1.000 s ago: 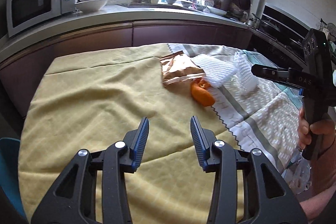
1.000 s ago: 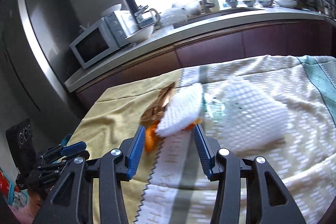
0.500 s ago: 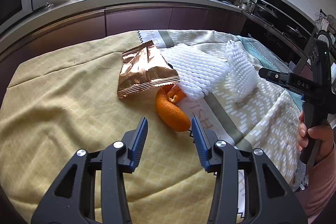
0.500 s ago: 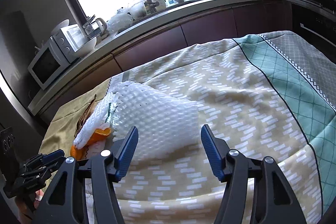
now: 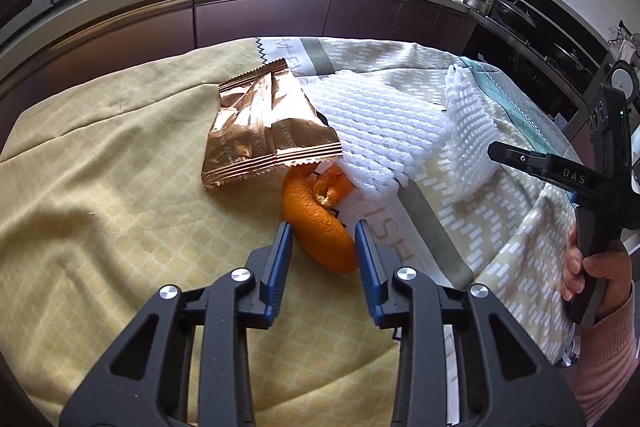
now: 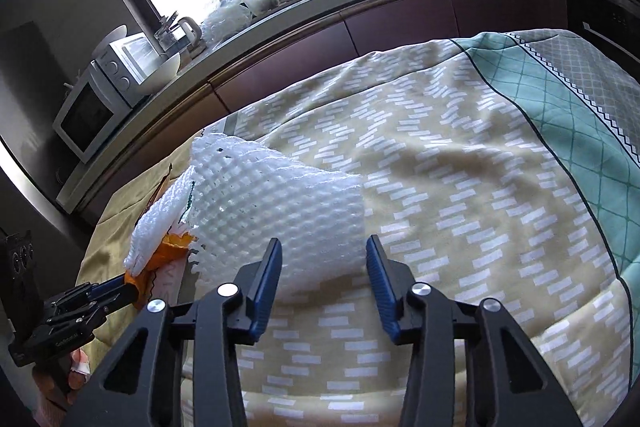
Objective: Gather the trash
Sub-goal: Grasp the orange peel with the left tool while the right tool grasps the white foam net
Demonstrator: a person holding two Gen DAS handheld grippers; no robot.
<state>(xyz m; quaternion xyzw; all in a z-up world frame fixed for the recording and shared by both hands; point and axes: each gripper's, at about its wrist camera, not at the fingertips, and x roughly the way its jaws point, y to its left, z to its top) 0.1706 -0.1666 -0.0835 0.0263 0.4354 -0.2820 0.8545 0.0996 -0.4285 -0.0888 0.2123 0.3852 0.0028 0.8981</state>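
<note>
- Left wrist view: left gripper has closed in on the trash pile since a second ago; the orange peel, then well ahead of it, now sits between its fingertips.
- Jaws are narrowing, partly open; left pad touches or nearly touches the peel, right pad shows a sliver of gap. No firm pinch yet, I judge.
- Foil wrapper and foam net lie just beyond the peel on the tablecloth, untouched.
- Means: first pickup is about to happen; nothing collected yet.
- Right wrist view: right gripper has swung off the peel and wrapper and now faces the second foam net.
- Its jaws are closing from a wider spread, partly open; the net's near edge lies between the fingertips, contact unclear.
- Both hands look set for simultaneous grabs.
</note>
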